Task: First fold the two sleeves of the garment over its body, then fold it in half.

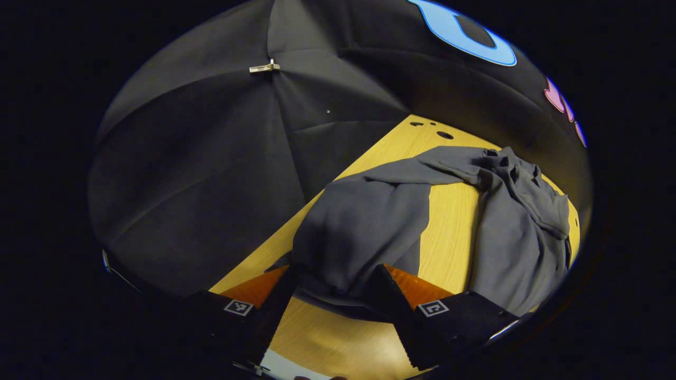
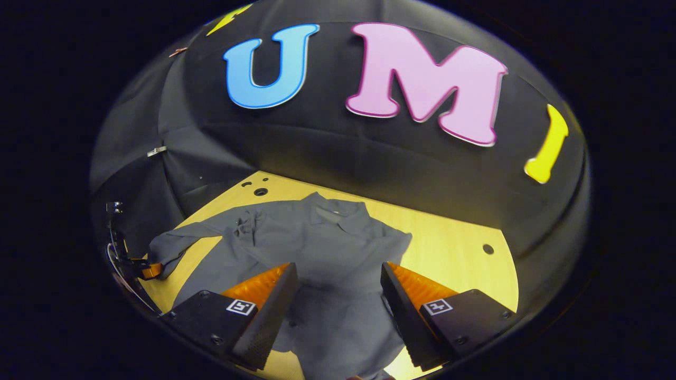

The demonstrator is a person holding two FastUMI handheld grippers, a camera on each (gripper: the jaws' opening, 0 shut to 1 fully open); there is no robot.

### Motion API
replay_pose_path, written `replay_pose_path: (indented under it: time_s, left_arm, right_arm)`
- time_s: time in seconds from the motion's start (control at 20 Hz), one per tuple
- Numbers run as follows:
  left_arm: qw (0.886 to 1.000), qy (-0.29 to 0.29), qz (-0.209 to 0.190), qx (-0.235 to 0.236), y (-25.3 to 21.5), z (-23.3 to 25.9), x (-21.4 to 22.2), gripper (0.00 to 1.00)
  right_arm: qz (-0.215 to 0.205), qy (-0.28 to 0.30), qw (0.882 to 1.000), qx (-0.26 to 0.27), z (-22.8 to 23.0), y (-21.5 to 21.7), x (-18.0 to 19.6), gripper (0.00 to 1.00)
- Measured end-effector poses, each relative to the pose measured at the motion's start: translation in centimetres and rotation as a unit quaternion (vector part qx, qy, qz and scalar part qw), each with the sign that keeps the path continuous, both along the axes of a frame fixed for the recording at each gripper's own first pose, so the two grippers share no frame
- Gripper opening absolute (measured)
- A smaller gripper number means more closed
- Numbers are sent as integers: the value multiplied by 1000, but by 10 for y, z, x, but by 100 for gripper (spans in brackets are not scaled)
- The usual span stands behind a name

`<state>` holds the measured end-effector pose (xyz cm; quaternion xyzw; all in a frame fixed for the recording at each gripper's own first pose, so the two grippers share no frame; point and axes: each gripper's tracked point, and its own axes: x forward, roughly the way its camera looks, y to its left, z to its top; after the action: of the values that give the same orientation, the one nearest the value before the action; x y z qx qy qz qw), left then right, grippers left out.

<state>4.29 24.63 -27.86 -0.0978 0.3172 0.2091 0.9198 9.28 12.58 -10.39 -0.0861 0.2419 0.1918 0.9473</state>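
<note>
On the left, the left gripper [image 1: 332,287] has the end of one sleeve [image 1: 359,227] bunched between its fingers. The cloth fills the gap, though whether both fingers actually press it I cannot tell. In the right gripper view that same gripper sits at the far left edge, at the tip of the outstretched sleeve.

The garment [image 2: 317,253] is a grey collared shirt lying on the wooden table [image 2: 454,248], collar toward the booth wall, body roughly flat with some rumpling near the shoulder. It looks thin, soft and light: it will droop and crease wherever it is lifted, and drag rather than slide as one piece. I judge the sleeve end a sound place to hold for folding it across the body; for the halving fold, the hem corners would serve better.

Further right, the right gripper [image 2: 338,295] hovers over the shirt's body with its fingers spread wide, holding nothing. The other sleeve reaches toward the bare table at right.
</note>
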Motion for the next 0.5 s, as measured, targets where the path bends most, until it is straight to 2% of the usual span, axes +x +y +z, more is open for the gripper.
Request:
replay_pose_path:
  time_s: [0.05,0.25,0.35,0.45,0.5]
  left_arm:
    - [1000,6,-4,0,1,-3,1,98]
    - [999,14,-31,3,-2,-4,8,99]
    - [998,22,-58,2,-7,-6,10,94]
    - [995,27,-92,3,-16,-7,17,82]
    - [994,25,-102,4,-19,-5,19,67]
  right_arm:
    - [-9,5,1000,13,-2,-6,-9,99]
    - [-44,33,998,22,-24,-38,-37,99]
    - [-56,40,997,19,-32,-50,-43,98]
    - [-67,46,996,30,-35,-58,-52,98]
    - [-74,48,995,36,-36,-62,-53,98]
